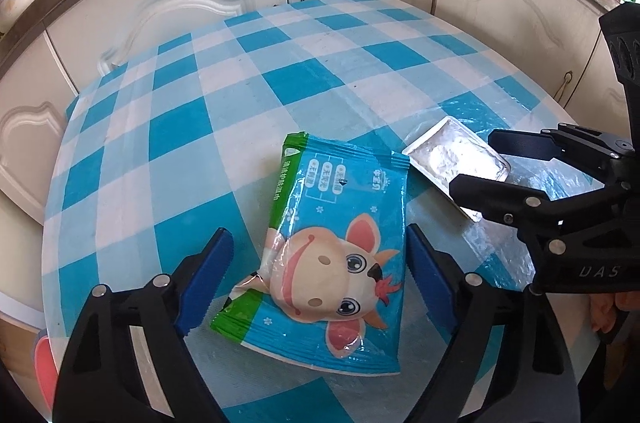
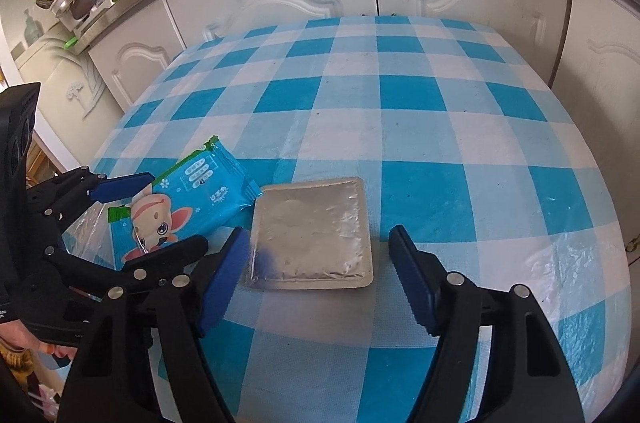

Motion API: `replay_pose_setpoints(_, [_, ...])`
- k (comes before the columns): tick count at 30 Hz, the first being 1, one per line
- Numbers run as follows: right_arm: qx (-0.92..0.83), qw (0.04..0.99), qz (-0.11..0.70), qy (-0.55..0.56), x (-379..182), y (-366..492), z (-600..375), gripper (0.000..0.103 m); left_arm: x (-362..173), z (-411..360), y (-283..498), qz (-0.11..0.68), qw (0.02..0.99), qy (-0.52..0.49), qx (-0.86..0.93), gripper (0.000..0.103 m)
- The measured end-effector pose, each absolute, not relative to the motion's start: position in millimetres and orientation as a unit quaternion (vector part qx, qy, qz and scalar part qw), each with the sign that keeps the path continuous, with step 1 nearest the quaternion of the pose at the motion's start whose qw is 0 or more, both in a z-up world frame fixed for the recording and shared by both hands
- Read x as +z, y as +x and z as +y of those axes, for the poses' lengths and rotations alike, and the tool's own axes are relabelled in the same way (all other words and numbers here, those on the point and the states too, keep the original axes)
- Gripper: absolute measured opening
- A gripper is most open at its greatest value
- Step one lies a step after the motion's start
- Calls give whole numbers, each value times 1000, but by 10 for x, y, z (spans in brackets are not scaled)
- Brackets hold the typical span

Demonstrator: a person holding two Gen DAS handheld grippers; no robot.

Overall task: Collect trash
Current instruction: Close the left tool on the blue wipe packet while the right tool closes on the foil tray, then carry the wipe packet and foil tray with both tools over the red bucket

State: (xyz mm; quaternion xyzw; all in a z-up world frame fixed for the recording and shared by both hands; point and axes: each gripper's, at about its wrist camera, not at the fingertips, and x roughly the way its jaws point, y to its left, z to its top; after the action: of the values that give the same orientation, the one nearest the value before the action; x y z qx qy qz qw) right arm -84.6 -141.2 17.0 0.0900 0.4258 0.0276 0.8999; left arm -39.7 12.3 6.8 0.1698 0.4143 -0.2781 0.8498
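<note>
both grippers are held wide open, left gripper point(image 1: 320, 275) around the wipes pack point(image 1: 328, 259), right gripper point(image 2: 316, 271) around the foil tray point(image 2: 310, 235); flat edges could easily be missed, nothing's gripped.

Black linkage grippers, silver rivets, serrated blue fingers point(image 1: 208, 275), "UAS" lettering
</note>
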Motion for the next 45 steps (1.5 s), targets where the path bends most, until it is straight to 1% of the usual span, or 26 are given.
replay_pose_setpoints(2, [28, 900, 426, 93, 170, -847, -1417, 74, 74, 117, -416, 412, 851, 167, -280, 80])
replay_pose_setpoints(3, [30, 899, 426, 95, 170, -846, -1420, 77, 76, 115, -424, 411, 852, 166, -280, 78])
replay_pose_setpoints(4, [31, 899, 426, 96, 169, -845, -1425, 82, 79, 109, -434, 410, 852, 167, -280, 75])
replay_pose_setpoints(7, [32, 899, 426, 98, 172, -848, -1428, 82, 92, 101, -463, 407, 854, 164, -279, 68])
replay_pose_setpoints(13, [34, 898, 428, 90, 173, -841, -1426, 83, 101, 135, -499, 406, 857, 159, -274, 61])
replay_pose_setpoints(23, [24, 898, 435, 67, 168, -817, -1360, 82, 140, 434, -503, 417, 868, 105, -247, 58])
replay_pose_setpoints(30, [0, 898, 439, 30, 166, -812, -1308, 64, 152, 569, -562, 421, 872, 81, -237, 58])
replay_pose_setpoints(45, [1, 900, 434, 40, 182, -822, -1348, 64, 161, 873, -689, 422, 878, 44, -224, 58])
